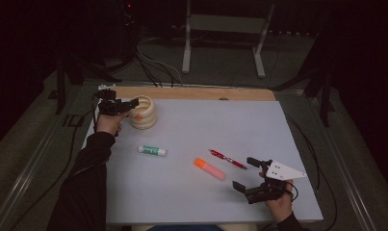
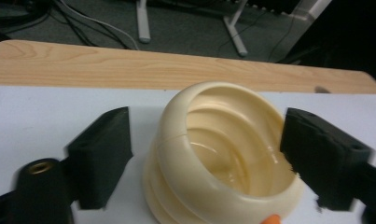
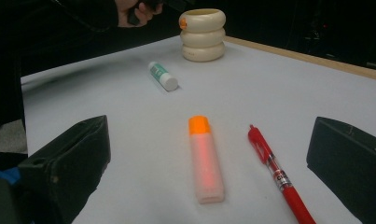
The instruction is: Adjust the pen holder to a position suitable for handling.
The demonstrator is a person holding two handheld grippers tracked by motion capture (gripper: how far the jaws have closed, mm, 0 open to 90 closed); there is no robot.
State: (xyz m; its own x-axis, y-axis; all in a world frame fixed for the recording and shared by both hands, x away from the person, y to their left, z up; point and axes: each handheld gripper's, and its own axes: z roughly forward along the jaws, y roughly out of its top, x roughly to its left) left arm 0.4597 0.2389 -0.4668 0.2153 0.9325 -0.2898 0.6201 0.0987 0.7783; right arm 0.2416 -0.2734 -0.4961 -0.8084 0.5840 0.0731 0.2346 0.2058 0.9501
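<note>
Cream ribbed holder (image 1: 143, 112) stands upright at the far left of the counter (image 1: 191, 192), on its grey mat just short of the bare wooden strip (image 2: 129, 70) along the far edge. It is built as three stacked rings, open at the top, with a small orange mark on the rim. Left tongs (image 2: 206, 158) are level with the holder's top: in the left gripper view one jaw sits just beside the outer wall on one side, the other at the rim on the opposite side. Jaws apart, the holder between them; a gap shows at the first jaw, so not clamped. Contact at the second jaw cannot be told.

Nearer than the holder lies a glue stick (image 1: 152, 150), white with a green label, on its side. Farther from the holder, toward the near right, lie an orange highlighter (image 1: 209, 169) and a red pen (image 1: 227, 159), side by side and apart. Right tongs (image 1: 245, 174) rest beyond these, at the counter's near right, well apart from the holder; jaws wide apart, nothing between them.
</note>
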